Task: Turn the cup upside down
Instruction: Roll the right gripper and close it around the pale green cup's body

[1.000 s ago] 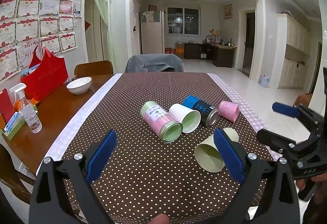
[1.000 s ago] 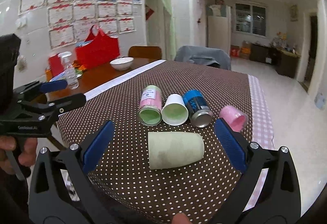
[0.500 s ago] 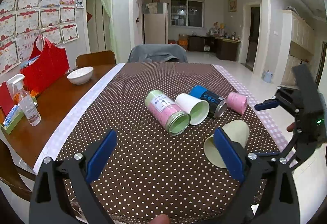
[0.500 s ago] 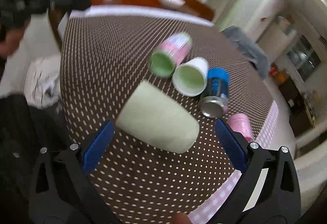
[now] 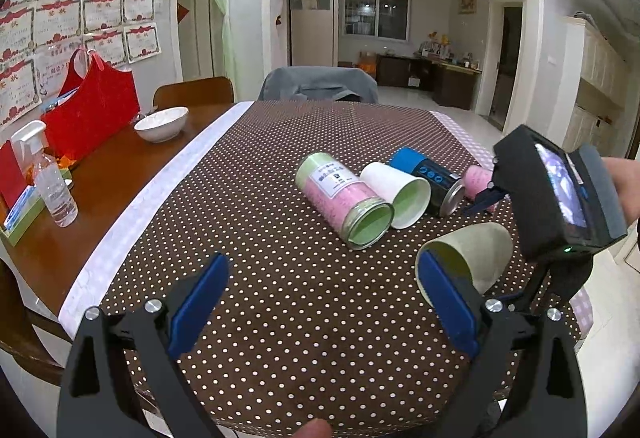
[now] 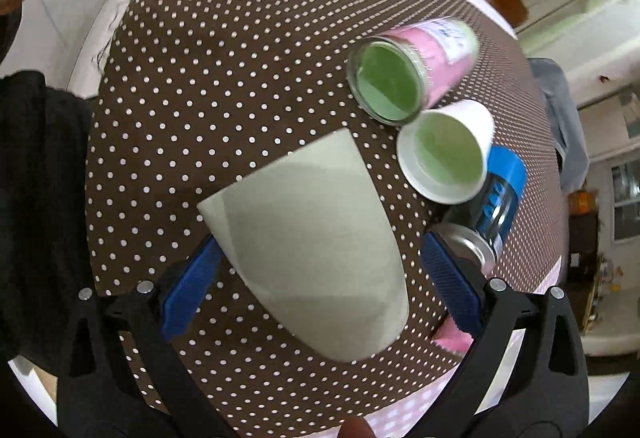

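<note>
A pale green cup [image 6: 308, 238] lies on its side on the brown dotted tablecloth [image 6: 200, 78], mouth toward the upper left in the right wrist view. My right gripper [image 6: 316, 286] is open and hangs over it, blue pads either side of its body without touching. The cup also shows in the left wrist view [image 5: 476, 250], mouth facing the camera, with the right gripper's body [image 5: 560, 194] above it. My left gripper [image 5: 320, 310] is open and empty over the near table edge.
A pink-green jar [image 5: 344, 198], a white cup [image 5: 396, 194], a blue can [image 5: 428, 178] and a pink cup [image 5: 478, 178] lie in a row behind. A bowl [image 5: 160, 122], red bag [image 5: 92, 110] and spray bottle [image 5: 52, 174] stand at left.
My right gripper has swung from a level view to looking down over the pale green cup and moved close around it. The left gripper has stayed nearly still.
</note>
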`<state>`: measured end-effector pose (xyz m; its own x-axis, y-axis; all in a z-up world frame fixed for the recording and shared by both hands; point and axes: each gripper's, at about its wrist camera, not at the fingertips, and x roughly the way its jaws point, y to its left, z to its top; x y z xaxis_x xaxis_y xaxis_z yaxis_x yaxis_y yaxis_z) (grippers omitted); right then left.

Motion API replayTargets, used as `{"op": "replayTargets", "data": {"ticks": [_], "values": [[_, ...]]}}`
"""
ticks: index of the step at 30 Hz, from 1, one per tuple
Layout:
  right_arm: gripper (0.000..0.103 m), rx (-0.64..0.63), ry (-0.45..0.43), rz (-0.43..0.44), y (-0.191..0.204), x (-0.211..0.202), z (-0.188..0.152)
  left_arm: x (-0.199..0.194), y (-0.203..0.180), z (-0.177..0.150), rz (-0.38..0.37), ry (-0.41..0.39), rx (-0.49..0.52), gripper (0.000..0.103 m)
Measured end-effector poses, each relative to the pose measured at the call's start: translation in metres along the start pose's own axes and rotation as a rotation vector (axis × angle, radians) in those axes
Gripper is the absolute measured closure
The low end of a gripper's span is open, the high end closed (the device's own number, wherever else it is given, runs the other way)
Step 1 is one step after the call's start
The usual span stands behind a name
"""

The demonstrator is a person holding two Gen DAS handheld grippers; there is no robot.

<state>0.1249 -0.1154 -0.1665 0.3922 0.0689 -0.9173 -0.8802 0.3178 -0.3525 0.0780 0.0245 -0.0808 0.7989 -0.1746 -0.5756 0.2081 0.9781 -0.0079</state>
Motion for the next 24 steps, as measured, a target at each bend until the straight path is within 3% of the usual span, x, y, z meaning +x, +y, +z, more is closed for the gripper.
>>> {"op": "replayTargets", "data": {"ticks": [4, 7, 12, 18, 24], "values": [[0.006, 0.066, -0.005, 0.025, -0.012, 0.001, -0.002, 0.000, 0.005, 0.000, -0.003, -0.001, -0.015, 0.009], [0.006, 0.203, -0.042, 0.049, -0.030, -0.004, -0.015, 0.000, 0.006, 0.000, -0.009, -0.003, -0.020, 0.009], [0.006, 0.494, -0.094, 0.061, -0.034, -0.013, -0.052, 0.005, 0.006, -0.003, -0.039, 0.007, -0.023, 0.009], [0.006, 0.995, -0.199, 0.155, -0.041, -0.035, -0.085, 0.018, 0.008, -0.008, -0.073, 0.026, -0.011, 0.009], [0.006, 1.123, -0.204, 0.102, -0.045, -0.053, -0.083, 0.037, 0.017, -0.006, -0.094, 0.034, 0.018, 0.009]]}}
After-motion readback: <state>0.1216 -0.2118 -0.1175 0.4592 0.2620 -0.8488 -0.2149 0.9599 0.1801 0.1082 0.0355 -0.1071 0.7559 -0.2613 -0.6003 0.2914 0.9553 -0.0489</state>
